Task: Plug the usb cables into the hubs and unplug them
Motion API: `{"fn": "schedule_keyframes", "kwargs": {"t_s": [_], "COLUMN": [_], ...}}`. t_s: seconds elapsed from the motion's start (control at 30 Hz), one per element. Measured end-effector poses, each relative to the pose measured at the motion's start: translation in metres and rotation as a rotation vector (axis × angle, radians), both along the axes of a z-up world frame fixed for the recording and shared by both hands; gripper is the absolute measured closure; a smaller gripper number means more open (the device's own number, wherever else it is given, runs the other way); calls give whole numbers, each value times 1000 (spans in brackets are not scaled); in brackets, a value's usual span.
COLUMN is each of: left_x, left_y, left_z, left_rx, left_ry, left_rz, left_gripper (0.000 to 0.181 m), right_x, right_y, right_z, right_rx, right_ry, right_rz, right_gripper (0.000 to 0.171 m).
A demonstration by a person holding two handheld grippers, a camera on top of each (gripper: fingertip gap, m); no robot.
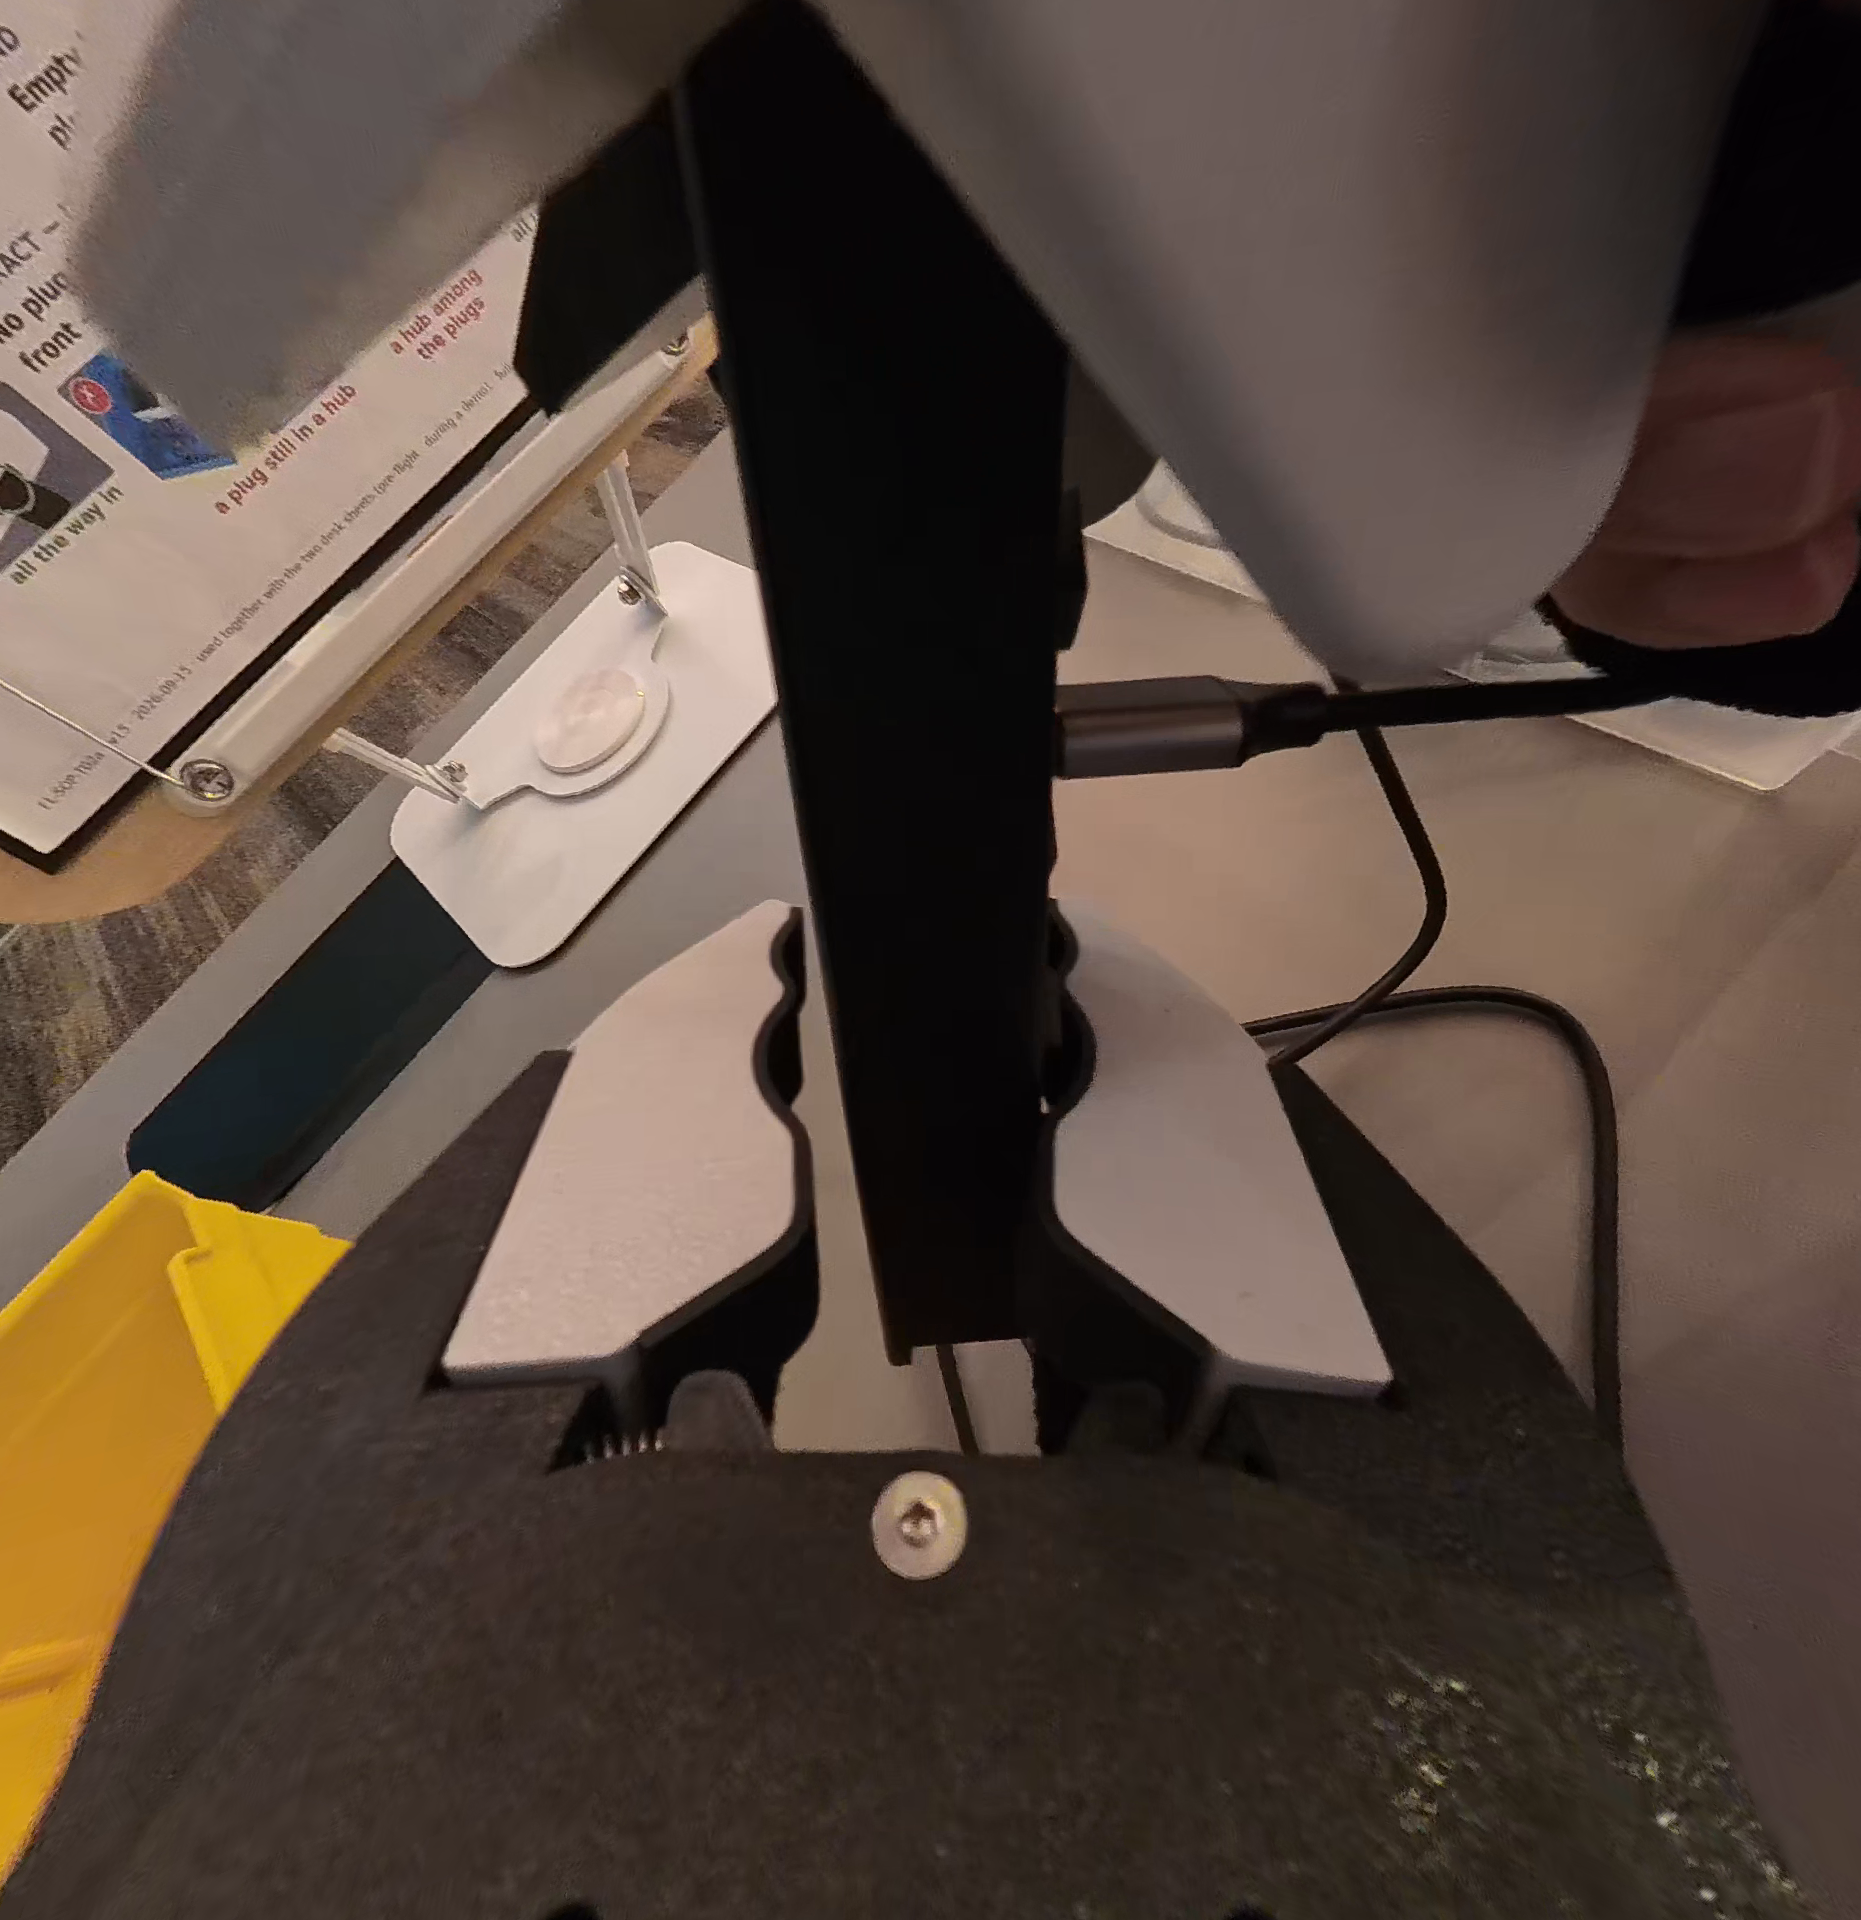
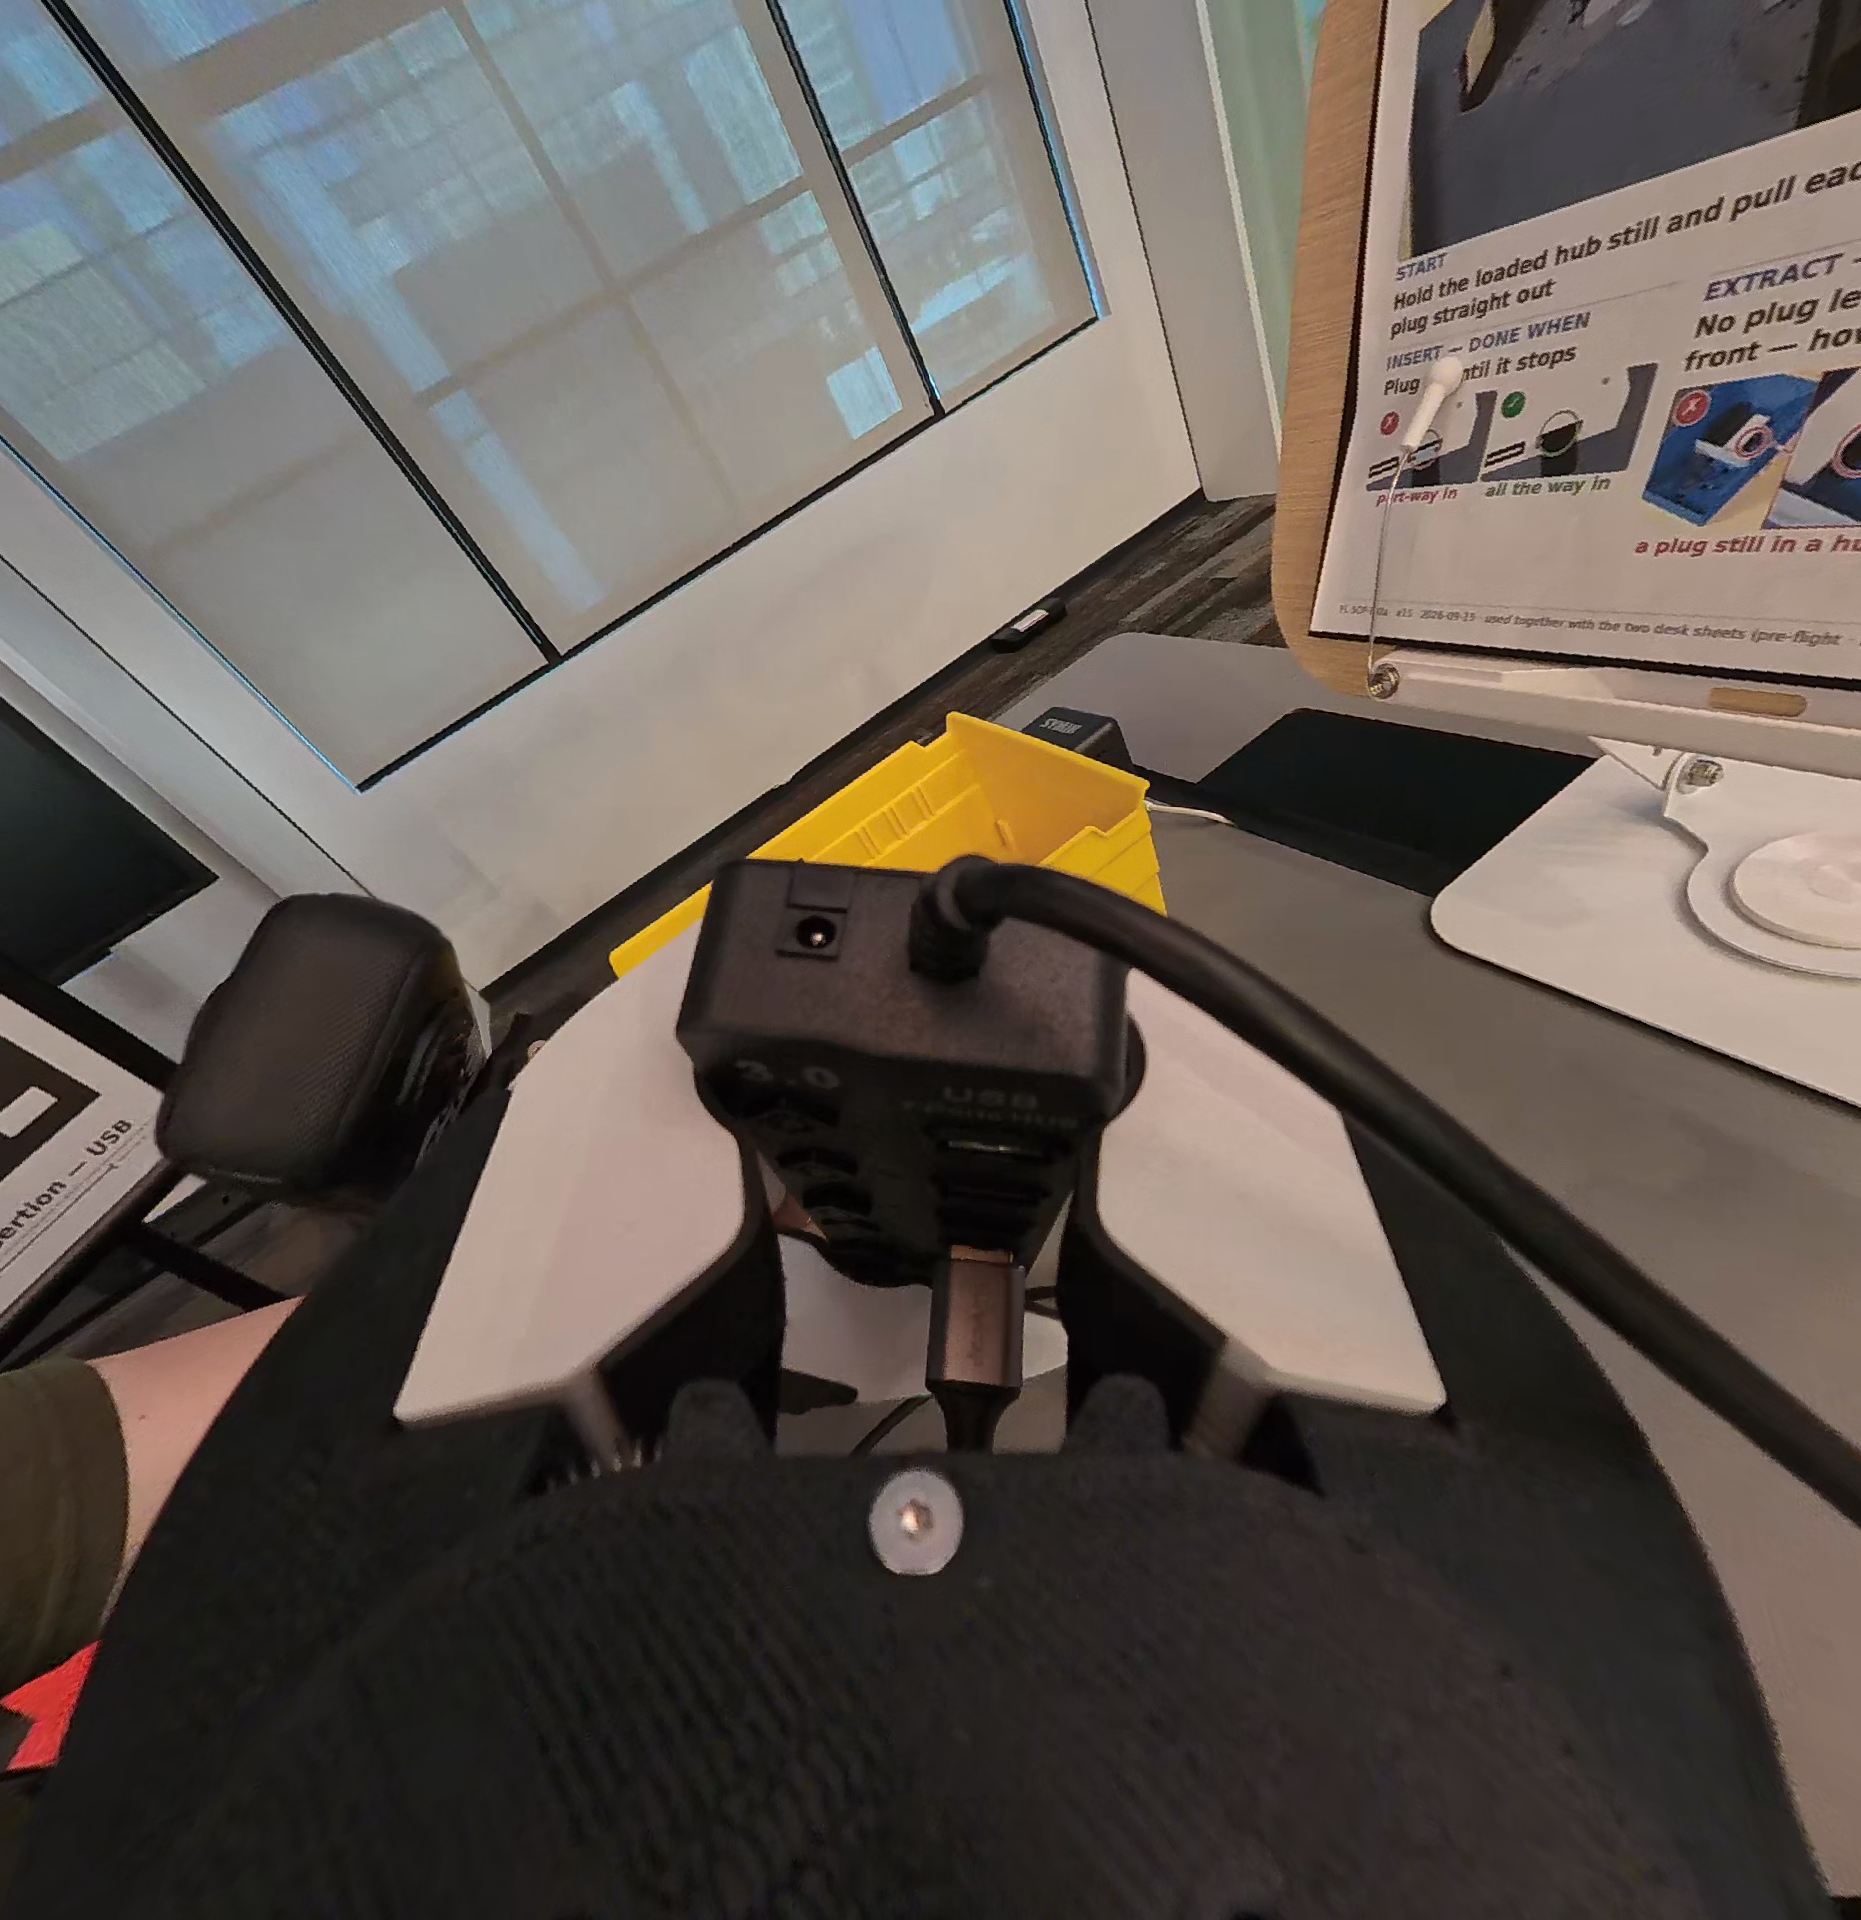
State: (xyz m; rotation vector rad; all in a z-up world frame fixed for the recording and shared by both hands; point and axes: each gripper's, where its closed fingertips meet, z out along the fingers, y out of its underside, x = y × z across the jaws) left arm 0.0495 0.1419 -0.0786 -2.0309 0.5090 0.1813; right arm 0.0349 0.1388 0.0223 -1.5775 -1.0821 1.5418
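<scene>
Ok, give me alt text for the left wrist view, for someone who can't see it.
The left tongs are shut on a black hub standing on edge, with a grey plug in its right side and a black cable trailing onto the table. A yellow bin sits lower left.

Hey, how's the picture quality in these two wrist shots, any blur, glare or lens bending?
Left wrist view: warm, dim light; the pale grey shape at the top is smeared, while the black rectangular USB hub and the grey metal USB plug are sharper. Right wrist view: cooler daylight, the window frames bow from the wide lens, the hub's port face is soft, no strong glare.
</scene>
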Motion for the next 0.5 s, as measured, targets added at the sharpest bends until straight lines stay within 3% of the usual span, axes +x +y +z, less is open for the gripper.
{"fn": "schedule_keyframes", "kwargs": {"t_s": [0.07, 0.5], "left_x": [3, 2], "left_y": [0, 2], "left_z": [-1, 7], "left_rx": [-6, 27], "left_ry": [-18, -122], "left_rz": [-21, -41], "left_gripper": [152, 155], "right_x": [0, 2], "right_y": [0, -3], "right_z": [0, 7], "right_rx": [2, 109], "right_ry": [1, 8], "right_rz": [-1, -18], "right_gripper": [106, 105]}}
